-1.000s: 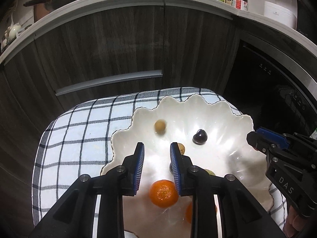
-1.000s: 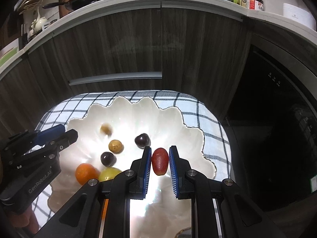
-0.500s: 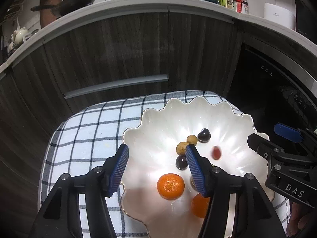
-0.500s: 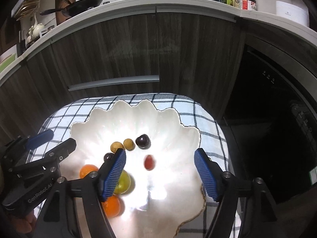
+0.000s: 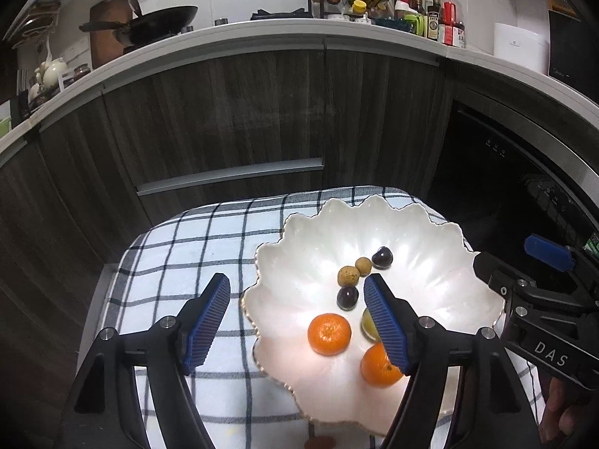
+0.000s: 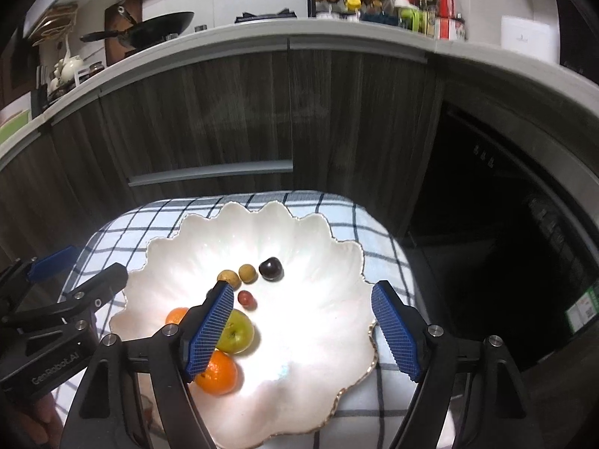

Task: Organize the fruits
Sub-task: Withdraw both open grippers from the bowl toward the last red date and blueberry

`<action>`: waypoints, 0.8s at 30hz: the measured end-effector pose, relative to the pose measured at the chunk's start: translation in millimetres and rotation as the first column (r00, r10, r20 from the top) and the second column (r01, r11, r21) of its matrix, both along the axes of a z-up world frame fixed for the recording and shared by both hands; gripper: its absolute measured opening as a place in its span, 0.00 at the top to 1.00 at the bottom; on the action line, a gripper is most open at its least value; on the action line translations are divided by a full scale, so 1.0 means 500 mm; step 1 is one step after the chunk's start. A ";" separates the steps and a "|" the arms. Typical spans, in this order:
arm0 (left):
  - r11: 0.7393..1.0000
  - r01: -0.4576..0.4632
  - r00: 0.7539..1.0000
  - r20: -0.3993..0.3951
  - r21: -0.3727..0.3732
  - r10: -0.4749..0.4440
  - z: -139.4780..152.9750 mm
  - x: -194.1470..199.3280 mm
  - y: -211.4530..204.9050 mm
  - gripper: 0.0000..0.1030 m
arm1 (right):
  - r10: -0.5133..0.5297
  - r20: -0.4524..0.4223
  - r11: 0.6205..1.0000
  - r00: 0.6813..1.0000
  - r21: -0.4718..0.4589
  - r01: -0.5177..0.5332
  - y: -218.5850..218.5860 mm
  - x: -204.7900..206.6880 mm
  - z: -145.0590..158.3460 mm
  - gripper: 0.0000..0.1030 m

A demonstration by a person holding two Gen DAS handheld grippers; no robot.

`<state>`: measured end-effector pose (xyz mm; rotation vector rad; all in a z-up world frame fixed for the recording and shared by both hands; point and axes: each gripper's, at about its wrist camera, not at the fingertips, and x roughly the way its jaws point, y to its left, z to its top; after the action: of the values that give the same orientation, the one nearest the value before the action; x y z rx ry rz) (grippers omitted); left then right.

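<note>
A white scalloped bowl (image 5: 441, 247) (image 6: 322, 262) sits on a checked cloth. It holds two oranges (image 5: 329, 333) (image 6: 219, 372), a green apple (image 6: 236, 331), two tan fruits (image 5: 347, 275), two dark cherries (image 5: 382, 256) (image 6: 271, 268) and a small red fruit (image 6: 246, 298). My left gripper (image 5: 297, 323) is open and empty above the bowl's left rim. My right gripper (image 6: 303, 331) is open and empty above the bowl's middle.
The checked cloth (image 5: 179, 262) covers a small table in front of dark wood cabinets (image 5: 232, 112). A dark oven front (image 5: 498, 172) stands at the right. The counter above carries a wok (image 5: 164, 24) and bottles (image 5: 445, 18).
My right gripper opened and dropped the red fruit into the bowl. My left gripper opened too. Both pulled back and up from the bowl.
</note>
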<state>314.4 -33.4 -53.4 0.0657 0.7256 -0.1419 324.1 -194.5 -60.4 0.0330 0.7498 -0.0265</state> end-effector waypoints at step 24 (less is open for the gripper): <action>0.999 -0.039 0.999 0.036 -0.010 0.040 0.004 -0.118 0.054 0.28 | -0.010 0.065 0.998 0.998 -0.058 0.013 0.043 -0.106 0.023 0.25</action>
<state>255.6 -6.3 -51.2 0.0446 0.6896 -0.1060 271.1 -173.0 -48.8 -0.0178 0.6837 -0.0581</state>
